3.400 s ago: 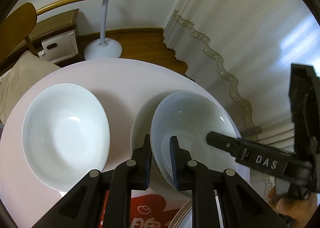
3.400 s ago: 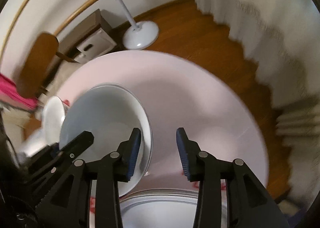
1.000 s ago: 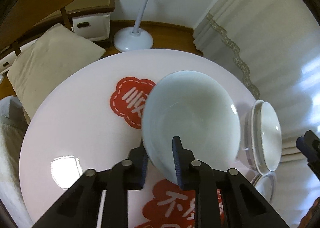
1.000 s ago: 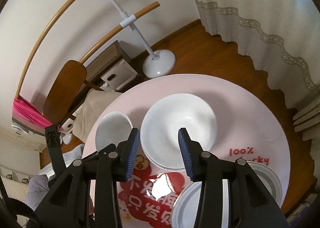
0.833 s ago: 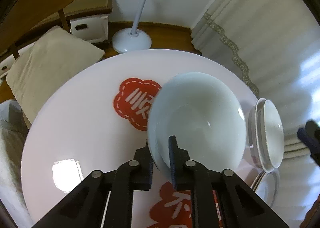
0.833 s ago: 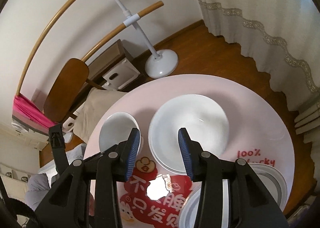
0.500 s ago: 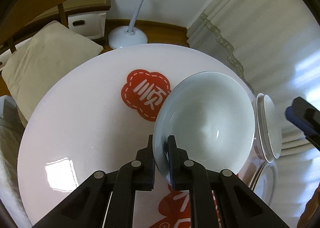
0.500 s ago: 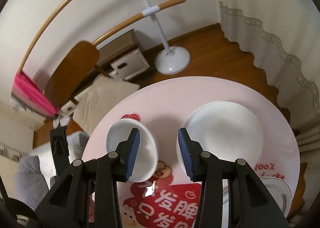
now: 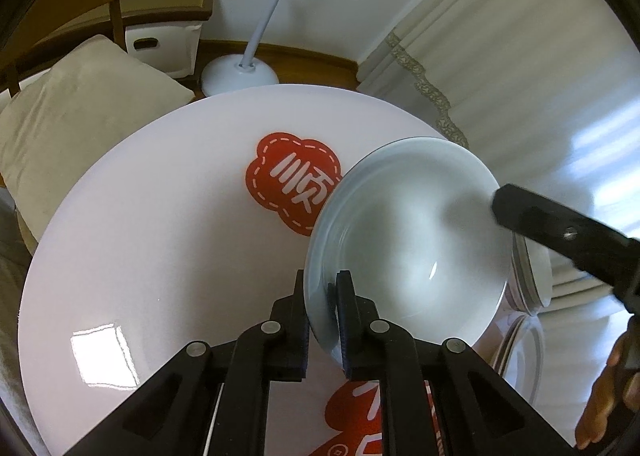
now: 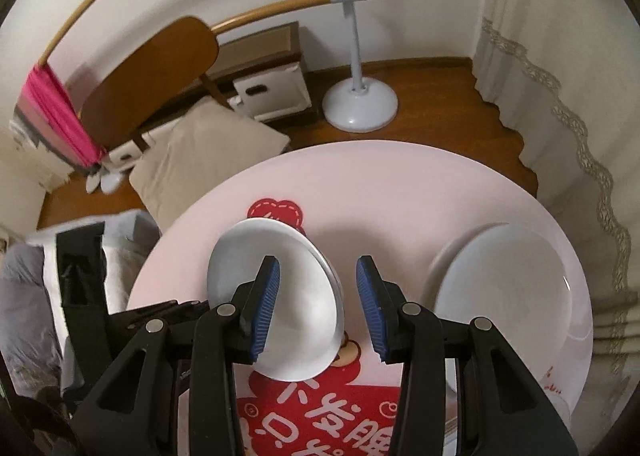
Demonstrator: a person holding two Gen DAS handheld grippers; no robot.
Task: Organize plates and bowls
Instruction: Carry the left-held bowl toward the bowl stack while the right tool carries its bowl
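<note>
Filling most of both views, the round pink table [image 9: 132, 256] is carrying everything. Toward its right edge a stack of white bowls [image 10: 508, 292] is sitting. Left of that stack, above the table's red print, you are holding a white bowl [image 9: 408, 240] tilted in your left gripper [image 9: 322, 332], its jaws pinching the near rim. Your right gripper [image 10: 318, 304] is hanging over the table with jaws partly apart and nothing between them.

Beyond the fingers [image 10: 266, 296]: wood floor [image 10: 436, 112], white lamp stand [image 10: 360, 100], wooden chair [image 10: 148, 68], beige cushion [image 10: 204, 152], lace-trimmed curtain [image 10: 560, 68] right.
</note>
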